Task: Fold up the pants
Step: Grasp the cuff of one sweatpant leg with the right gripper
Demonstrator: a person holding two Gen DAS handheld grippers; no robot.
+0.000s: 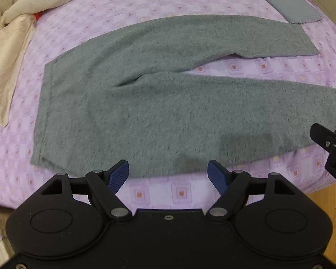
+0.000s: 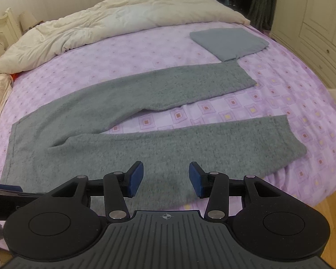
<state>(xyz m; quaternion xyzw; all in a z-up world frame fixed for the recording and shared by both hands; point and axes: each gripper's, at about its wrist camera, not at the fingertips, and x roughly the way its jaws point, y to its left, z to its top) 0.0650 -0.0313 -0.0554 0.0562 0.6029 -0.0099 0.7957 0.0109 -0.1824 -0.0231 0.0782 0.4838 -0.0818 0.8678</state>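
Grey pants [image 1: 145,103] flat on bed [image 1: 145,4], legs spread apart.
Left tongs [image 1: 169,176] gaping over near hem edge, empty; right tongs [image 2: 166,178] parted above near leg, gripping nothing. Folded grey cloth [image 2: 229,42] beyond.

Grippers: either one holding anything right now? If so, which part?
Nothing held. The left gripper and right gripper are both open above the near edge of the grey pants, which lie flat on the bed.
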